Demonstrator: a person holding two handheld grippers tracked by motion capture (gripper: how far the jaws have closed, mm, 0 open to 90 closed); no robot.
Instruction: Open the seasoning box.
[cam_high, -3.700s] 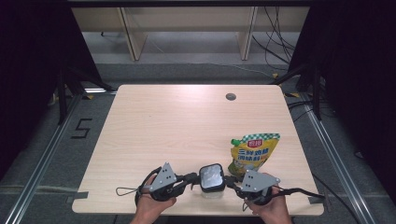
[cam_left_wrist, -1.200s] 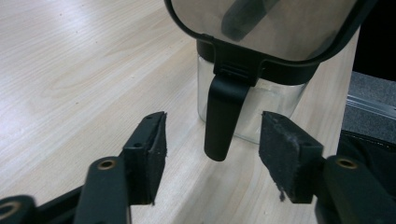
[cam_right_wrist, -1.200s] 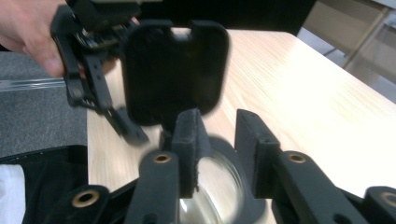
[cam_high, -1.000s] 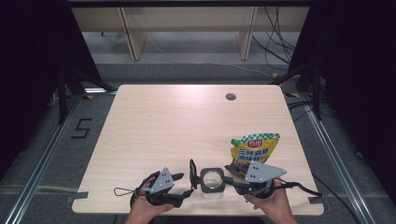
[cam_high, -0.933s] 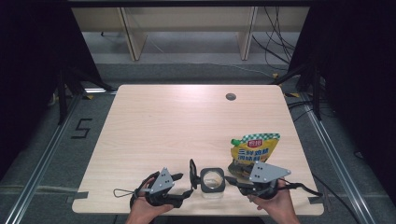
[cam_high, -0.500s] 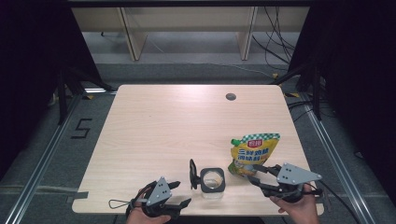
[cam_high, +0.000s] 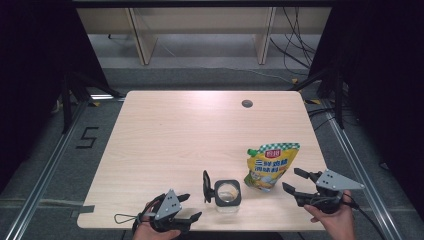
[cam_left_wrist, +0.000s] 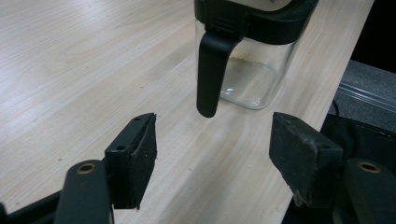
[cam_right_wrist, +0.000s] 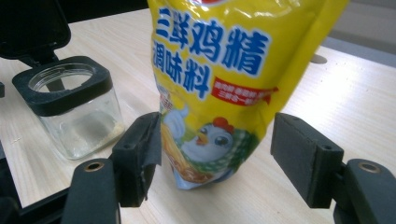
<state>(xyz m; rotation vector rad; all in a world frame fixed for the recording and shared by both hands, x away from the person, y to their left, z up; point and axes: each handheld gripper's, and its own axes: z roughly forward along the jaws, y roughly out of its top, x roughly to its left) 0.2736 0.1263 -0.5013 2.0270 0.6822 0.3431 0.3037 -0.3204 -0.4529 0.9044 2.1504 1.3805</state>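
Nearest me, at the front edge of the table, the left gripper sits low, jaws spread wide w/ nothing between them. In the left gripper view its two black pads frame a dangling black flap that hangs from the collar of the jar, which stands just beyond, not touched. The jar is clear glass w/ a black square collar, its lid flipped up on the left side; a thin layer of pale powder lies at the bottom (easier to see in the right gripper view).

To the right, the right gripper is held in a hand near the table's front right corner, jaws wide apart and pointed at the pouch. In the right gripper view the pouch stands upright between the open pads, close to the left pad but not pinched. It's yellow w/ blue Chinese writing, "三鲜鸡精" and "调味料", a red banner too small to read, and a cartoon chicken low down. A green cap shows at its top left corner.

Farther back, a small dark round disc sits in the tabletop.
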